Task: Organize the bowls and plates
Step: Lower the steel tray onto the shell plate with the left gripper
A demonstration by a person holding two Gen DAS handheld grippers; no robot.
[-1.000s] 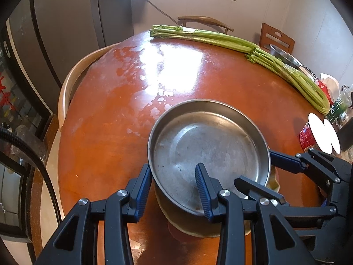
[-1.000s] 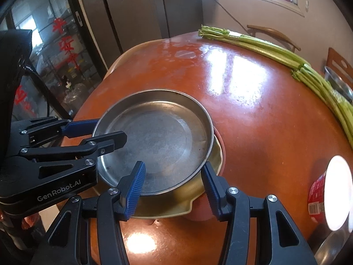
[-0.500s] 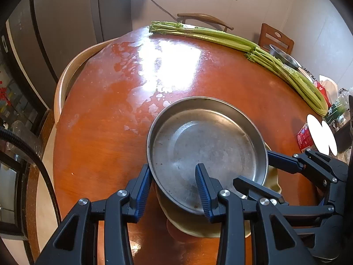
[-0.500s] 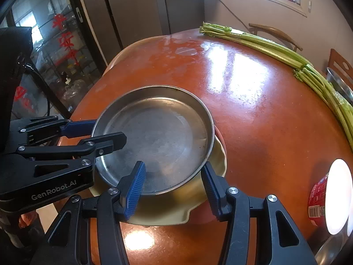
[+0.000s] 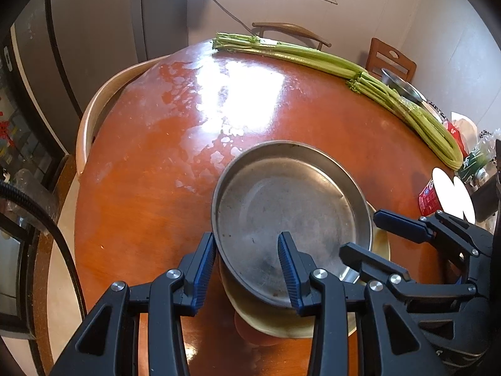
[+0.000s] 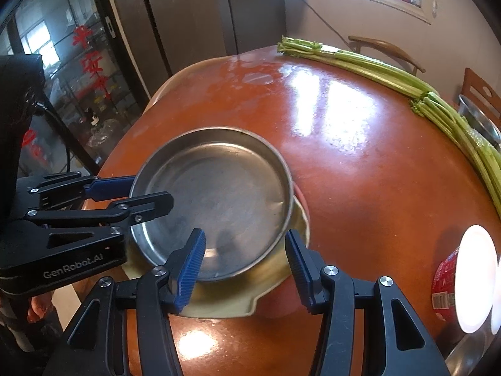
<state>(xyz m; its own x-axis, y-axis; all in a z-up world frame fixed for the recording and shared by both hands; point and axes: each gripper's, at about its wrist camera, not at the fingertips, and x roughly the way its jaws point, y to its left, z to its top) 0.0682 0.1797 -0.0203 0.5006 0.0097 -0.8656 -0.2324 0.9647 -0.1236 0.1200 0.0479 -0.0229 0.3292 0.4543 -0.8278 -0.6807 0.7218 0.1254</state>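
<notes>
Straddling the rim of a metal pan on the round table.

From the left wrist, we see our left gripper (image 5: 247,269) with its jaws apart, one blue pad outside the steel pan (image 5: 291,216) and one inside, not closed on the rim. The pan sits on a yellow plate (image 5: 275,322) on the red-brown table (image 5: 150,172); celery (image 5: 344,69) lies along the far edge. From the right wrist, we see our right gripper (image 6: 244,266) also spread wide, its pads flanking the near edge of the pan (image 6: 216,200) and the plate (image 6: 225,300), gripping neither. A red cup (image 6: 447,285) stands at the right.
</notes>
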